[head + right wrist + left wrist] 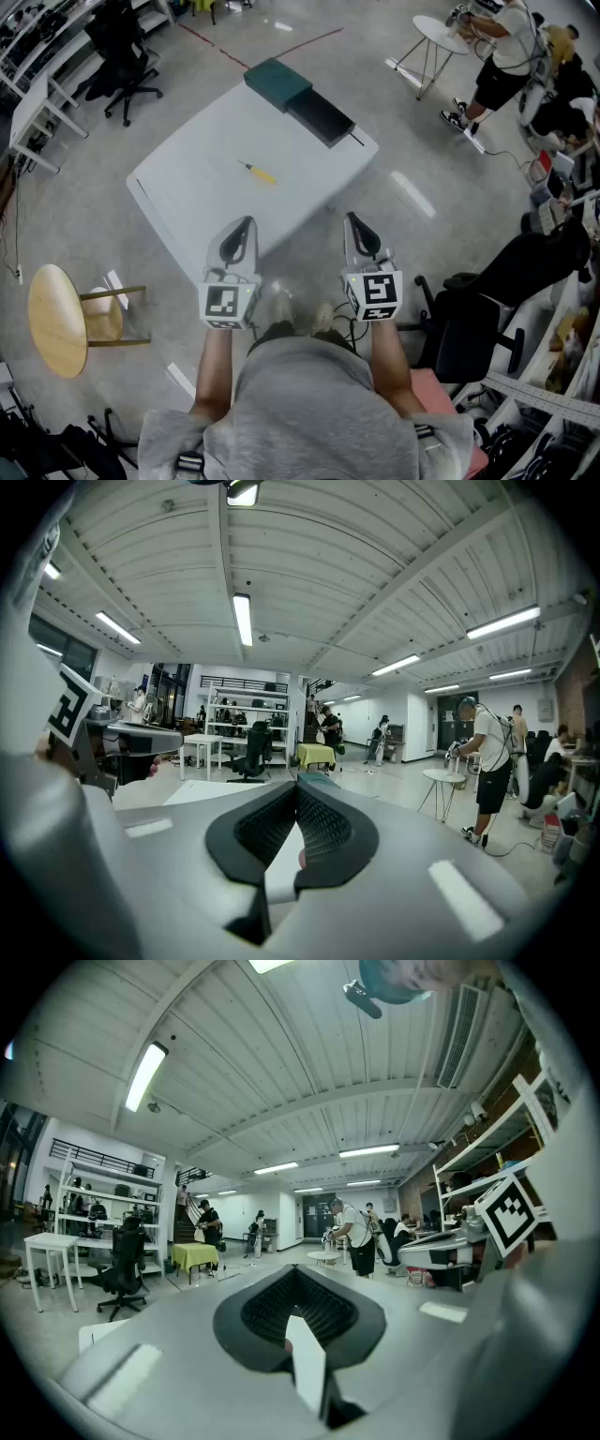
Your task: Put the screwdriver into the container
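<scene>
Grey workshop flooring spreads round a pale table [187, 192] set at a slant before the person, with office chairs, shelving and other people well off at the room's edges. On the table lies the screwdriver [258, 172], yellow-handled, alone near the middle of the top and untouched. At the far corner sit a dark green box [277, 82] and a black box [322, 117], touching end to end. One of them is presumably the container, though the head view does not show which, nor whether either is open. The left gripper [242, 234] and right gripper [359, 232] are held close to the person's body at the near edge of the table, well apart from the tool. Each gripper's own view looks across the room rather than down at the table, and each shows its jaws pressed together with nothing between them. The task looks not yet begun, and the step in hand is the reach. It would go best with one gripper tipped downward and its jaws spread before arrival. The jaws should then straddle the handle across its width, not along it, so that the slim tool does not roll or skid away as they close.
</scene>
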`<state>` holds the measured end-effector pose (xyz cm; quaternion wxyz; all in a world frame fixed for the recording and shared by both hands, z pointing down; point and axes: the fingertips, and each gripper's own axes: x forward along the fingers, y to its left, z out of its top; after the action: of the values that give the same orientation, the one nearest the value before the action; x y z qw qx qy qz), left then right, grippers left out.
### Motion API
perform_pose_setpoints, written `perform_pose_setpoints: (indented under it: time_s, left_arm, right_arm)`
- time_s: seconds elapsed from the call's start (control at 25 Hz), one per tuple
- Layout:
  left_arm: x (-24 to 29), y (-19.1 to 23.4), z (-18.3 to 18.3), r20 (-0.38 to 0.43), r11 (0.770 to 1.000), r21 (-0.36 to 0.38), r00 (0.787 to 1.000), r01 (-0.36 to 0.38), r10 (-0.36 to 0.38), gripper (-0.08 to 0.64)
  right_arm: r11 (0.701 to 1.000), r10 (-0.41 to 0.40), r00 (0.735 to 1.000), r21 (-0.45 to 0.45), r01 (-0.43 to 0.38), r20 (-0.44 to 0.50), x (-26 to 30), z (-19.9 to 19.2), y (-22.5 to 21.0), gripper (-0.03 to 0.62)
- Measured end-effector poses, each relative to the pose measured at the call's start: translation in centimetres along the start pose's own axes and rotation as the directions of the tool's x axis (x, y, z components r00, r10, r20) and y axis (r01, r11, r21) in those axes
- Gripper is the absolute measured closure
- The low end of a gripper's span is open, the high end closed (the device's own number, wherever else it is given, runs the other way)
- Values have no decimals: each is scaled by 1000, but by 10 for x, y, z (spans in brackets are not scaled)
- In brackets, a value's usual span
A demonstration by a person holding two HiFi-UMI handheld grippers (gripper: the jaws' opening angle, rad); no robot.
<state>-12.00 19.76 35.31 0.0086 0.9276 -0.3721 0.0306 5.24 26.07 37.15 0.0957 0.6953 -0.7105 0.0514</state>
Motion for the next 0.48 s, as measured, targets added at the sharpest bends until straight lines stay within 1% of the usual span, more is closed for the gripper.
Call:
perform_pose_setpoints:
  time_s: [0.28, 0.48]
  left_arm:
    - [-1, 12, -1, -2, 1000, -4, 1000, 4, -4, 549]
    - [-1, 30, -4, -4, 1000, -13, 1000, -1, 0, 549]
  right_arm:
    - [1000, 12, 1000, 22, -12, 7, 7, 4, 9, 588]
    - [1000, 7, 1000, 5, -7, -11, 18, 6, 19, 589]
